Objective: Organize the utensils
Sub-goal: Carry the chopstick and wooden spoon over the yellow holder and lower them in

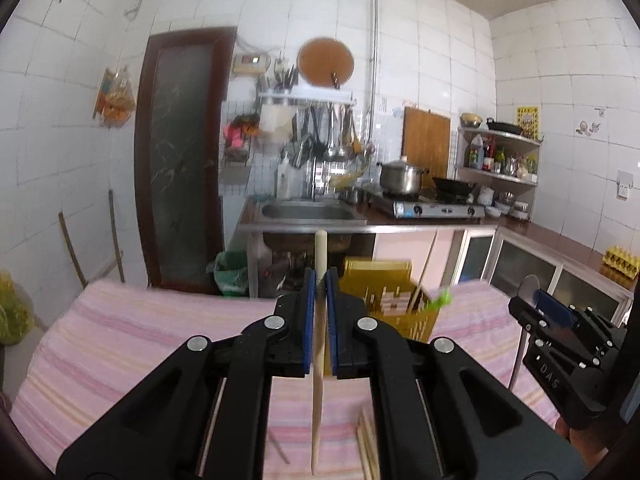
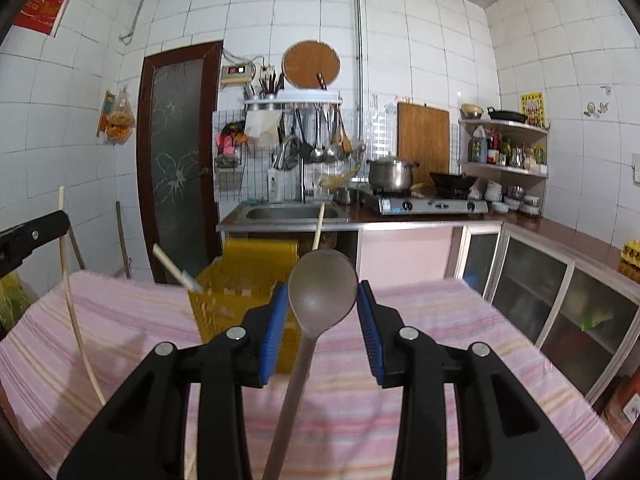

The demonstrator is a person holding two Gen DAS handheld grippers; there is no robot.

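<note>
chopstick (image 1: 319, 320) sits clamped upright in the left gripper (image 1: 320, 280), jaws tight on it, center of the left wrist frame. right gripper (image 2: 322, 300) has its jaws on either side of a metal spoon's (image 2: 322, 284) bowl, blue pads touching its edges. yellow basket (image 2: 236, 300) sits behind on the pink striped table (image 2: 440, 360), left of center, more chopsticks (image 1: 368, 448) lying bottom center.

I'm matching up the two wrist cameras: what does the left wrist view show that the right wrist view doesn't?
Only the left view: the left gripper shut on a wooden chopstick, with loose chopsticks on the cloth.
Only the right view: the metal spoon held bowl-up between the right gripper pads.
Both: the yellow basket, pink striped cloth, sink.
</note>
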